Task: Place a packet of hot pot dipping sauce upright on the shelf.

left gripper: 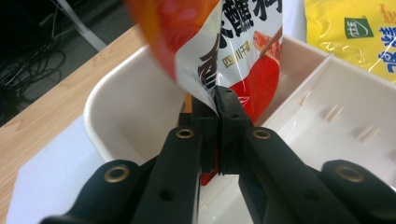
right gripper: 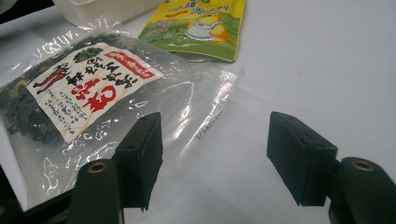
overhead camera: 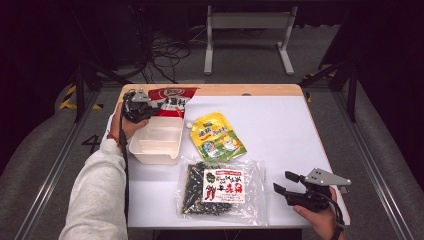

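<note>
Left of the high view: left gripper (overhead camera: 136,107) clamped on the red-and-white sauce packet (overhead camera: 172,101), held at the upper left of the frame over the far end of the cream divided tray (overhead camera: 156,142). In the left gripper view, jaws pressed together on the packet's (left gripper: 224,51) lower edge near the frame's middle, the packet hanging tilted above the tray's (left gripper: 126,93) left compartment, not resting on its floor as far as could be told. Judged as the placing step: packet carried to the tray and about to be set down.

Centre of the high view: yellow-green spouted pouch (overhead camera: 217,136) lying flat on the white table (overhead camera: 280,130), just beside the tray's right wall. Below it, toward the lower middle, clear bag of dark dried seaweed (overhead camera: 220,186) with a red-and-white label, also flat.

Lower right of the high view: right gripper (overhead camera: 286,187) held low over the table's near edge, jaws apart and gripping nothing, pointed toward the seaweed bag's right margin. In the right gripper view, bag (right gripper: 88,93) at the left and upper left, its clear sealed edge reaching between the spread jaws, pads not pressing on it.

Next move, by judgement: lower the packet into the compartment, then release; afterwards close the right jaws on the bag's thin, slippery margin, squarely enough not to slip off.
</note>
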The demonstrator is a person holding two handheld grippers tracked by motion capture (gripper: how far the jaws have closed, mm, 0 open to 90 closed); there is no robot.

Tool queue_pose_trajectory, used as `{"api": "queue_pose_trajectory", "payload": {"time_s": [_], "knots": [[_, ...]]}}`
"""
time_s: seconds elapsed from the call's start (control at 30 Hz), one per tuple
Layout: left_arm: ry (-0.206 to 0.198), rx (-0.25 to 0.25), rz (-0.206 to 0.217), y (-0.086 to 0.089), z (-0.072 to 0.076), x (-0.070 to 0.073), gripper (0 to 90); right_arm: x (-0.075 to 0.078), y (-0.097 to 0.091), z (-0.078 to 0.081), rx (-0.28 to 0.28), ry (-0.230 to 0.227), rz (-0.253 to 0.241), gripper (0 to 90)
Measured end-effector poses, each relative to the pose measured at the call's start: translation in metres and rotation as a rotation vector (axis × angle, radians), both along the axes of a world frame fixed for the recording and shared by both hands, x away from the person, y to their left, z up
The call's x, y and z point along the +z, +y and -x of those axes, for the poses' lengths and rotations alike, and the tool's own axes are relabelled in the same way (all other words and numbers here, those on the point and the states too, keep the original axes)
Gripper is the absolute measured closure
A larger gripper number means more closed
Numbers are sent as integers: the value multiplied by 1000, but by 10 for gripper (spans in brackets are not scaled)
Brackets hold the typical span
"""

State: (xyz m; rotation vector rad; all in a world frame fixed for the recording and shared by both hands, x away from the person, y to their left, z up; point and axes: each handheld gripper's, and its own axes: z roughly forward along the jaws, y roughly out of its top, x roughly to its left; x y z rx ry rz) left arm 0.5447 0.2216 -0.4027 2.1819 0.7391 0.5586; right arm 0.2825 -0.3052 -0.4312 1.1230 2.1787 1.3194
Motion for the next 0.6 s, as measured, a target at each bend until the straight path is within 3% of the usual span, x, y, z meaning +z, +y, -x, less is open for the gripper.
{"api": "queue_pose_trajectory", "payload": {"time_s": [0.07, 0.17, 0.23, 0.3, 0.43, 0.6], "knots": [[-19, 38, 53, 3, 3, 3, 815, 0, 0, 0, 2, 1, 4, 361], [-26, 32, 58, 3, 4, 5, 818, 1, -1, 0, 3, -6, 5, 362], [-32, 25, 99, 5, 7, 8, 790, 2, -2, 1, -1, -7, -4, 362], [-47, 31, 112, 6, 9, 11, 788, 2, -3, 1, -2, -6, -5, 361], [-61, 21, 125, 8, 13, 17, 819, 2, -4, 1, -6, -5, -6, 356], [-42, -4, 92, 7, 14, 16, 899, 3, -3, 1, -8, -6, -11, 355]]}}
